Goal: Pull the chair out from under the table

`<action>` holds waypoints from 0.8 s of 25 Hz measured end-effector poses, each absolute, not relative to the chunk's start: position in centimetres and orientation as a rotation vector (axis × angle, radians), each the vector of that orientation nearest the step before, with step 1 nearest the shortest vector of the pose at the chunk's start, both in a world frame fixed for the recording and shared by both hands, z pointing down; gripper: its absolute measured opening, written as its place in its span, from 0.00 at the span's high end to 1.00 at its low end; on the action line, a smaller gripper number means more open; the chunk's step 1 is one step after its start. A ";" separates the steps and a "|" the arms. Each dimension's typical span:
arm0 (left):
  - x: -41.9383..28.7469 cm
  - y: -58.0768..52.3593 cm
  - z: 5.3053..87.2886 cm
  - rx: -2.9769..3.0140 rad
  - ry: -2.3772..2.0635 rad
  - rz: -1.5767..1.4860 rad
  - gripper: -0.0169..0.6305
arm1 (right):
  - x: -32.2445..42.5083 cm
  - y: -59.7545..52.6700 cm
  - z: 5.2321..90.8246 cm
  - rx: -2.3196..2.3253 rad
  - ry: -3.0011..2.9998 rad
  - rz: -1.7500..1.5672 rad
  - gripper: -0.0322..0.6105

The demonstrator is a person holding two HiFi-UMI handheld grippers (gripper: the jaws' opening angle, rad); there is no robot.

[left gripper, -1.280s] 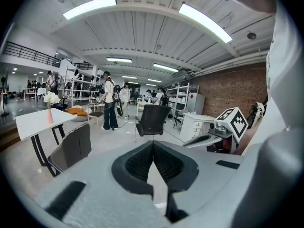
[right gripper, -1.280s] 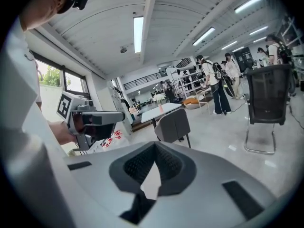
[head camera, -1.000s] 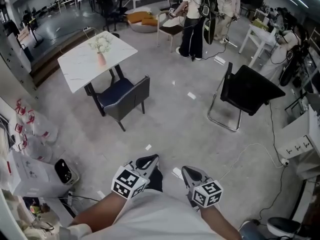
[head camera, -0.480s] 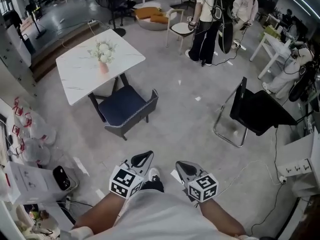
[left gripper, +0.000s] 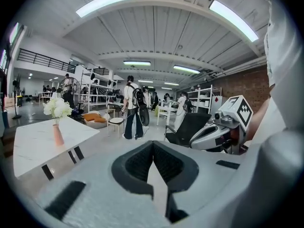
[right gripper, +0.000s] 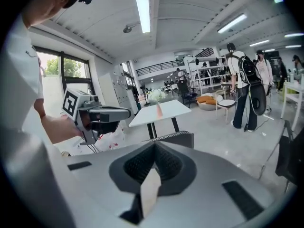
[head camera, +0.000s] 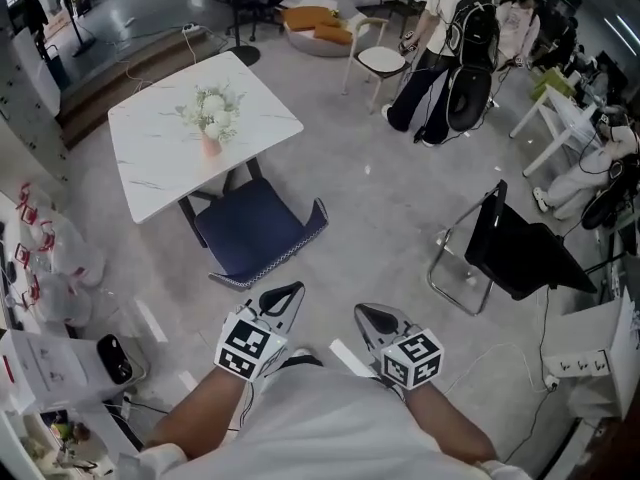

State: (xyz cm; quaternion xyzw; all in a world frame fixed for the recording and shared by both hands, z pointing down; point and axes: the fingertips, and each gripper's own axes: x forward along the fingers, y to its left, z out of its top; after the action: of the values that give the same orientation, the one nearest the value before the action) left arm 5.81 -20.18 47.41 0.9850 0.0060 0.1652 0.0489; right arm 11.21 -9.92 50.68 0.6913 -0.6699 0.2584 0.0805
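Observation:
A dark blue chair [head camera: 258, 230] with a checked trim stands half tucked under a white marble table [head camera: 160, 148] at the upper left of the head view; its back [right gripper: 176, 137] shows in the right gripper view. A pink vase of white flowers [head camera: 211, 118] stands on the table. My left gripper [head camera: 283, 295] and right gripper [head camera: 372, 316] are held side by side close to my body, a short way in front of the chair, both shut and empty. Neither touches the chair.
A black folding chair [head camera: 510, 253] stands to the right. People with backpacks [head camera: 465, 53] stand at the back by a white chair [head camera: 381, 61]. Bags and a box [head camera: 55, 353] lie at the left. A cable [head camera: 505, 353] runs over the floor at the right.
The blue chair and the table have come nearer and lower in the head view as I walk toward them. Both grippers stay shut in front of my body.

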 end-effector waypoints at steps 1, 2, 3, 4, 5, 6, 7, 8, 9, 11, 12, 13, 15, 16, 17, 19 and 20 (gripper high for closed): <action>5.9 -20.6 47.3 2.997 0.005 0.498 0.96 | 11.5 -10.4 50.7 2.064 -2.007 0.782 0.94; 5.9 -21.1 47.3 2.994 -0.010 0.497 0.96 | 11.8 -10.9 50.8 2.056 -2.013 0.788 0.94; 5.8 -21.5 47.4 2.991 -0.026 0.503 0.96 | 11.9 -11.5 50.9 2.045 -2.022 0.791 0.94; 5.6 -22.0 47.6 2.987 -0.045 0.512 0.96 | 12.0 -12.1 50.9 2.031 -2.032 0.792 0.94; 5.3 -22.5 47.8 2.984 -0.066 0.521 0.96 | 12.1 -12.8 51.0 2.016 -2.045 0.792 0.94; 5.0 -23.0 48.0 2.980 -0.089 0.527 0.96 | 12.2 -13.5 51.0 2.000 -2.059 0.789 0.94; 4.7 -23.6 48.2 2.975 -0.115 0.528 0.96 | 12.3 -14.3 51.1 1.983 -2.073 0.783 0.94; 4.4 -24.2 48.3 2.970 -0.143 0.526 0.96 | 12.3 -15.0 51.1 1.965 -2.089 0.775 0.94; 4.2 -24.8 48.4 2.965 -0.173 0.523 0.96 | 12.4 -15.7 51.1 1.946 -2.104 0.765 0.94; 3.7 -25.8 48.3 2.955 -0.235 0.518 0.96 | 12.3 -17.0 51.1 1.904 -2.135 0.751 0.94; 3.5 -26.3 48.2 2.950 -0.269 0.513 0.96 | 12.2 -17.5 51.1 1.880 -2.151 0.749 0.94; 3.3 -26.7 48.0 2.946 -0.306 0.507 0.96 | 12.3 -18.0 51.1 1.853 -2.169 0.747 0.94; 3.2 -27.4 47.7 2.933 -0.385 0.493 0.96 | 12.5 -18.9 51.1 1.793 -2.211 0.738 0.94; 3.2 -27.7 47.7 2.929 -0.423 0.491 0.96 | 12.7 -19.4 51.2 1.762 -2.236 0.729 0.94; 3.1 -28.0 47.8 2.927 -0.459 0.495 0.96 | 12.9 -20.0 51.4 1.730 -2.262 0.720 0.94; 3.0 -28.8 48.0 2.921 -0.535 0.510 0.96 | 13.2 -21.4 52.0 1.660 -2.310 0.706 0.94; 3.0 -29.3 48.1 2.910 -0.579 0.515 0.96 | 13.4 -22.2 52.2 1.620 -2.328 0.699 0.94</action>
State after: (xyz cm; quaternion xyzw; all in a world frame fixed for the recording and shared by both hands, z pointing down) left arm 3.03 -29.26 48.09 0.9643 -0.1918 0.1706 0.0651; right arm 13.41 -22.18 52.24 0.5512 -0.7922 0.2379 0.1099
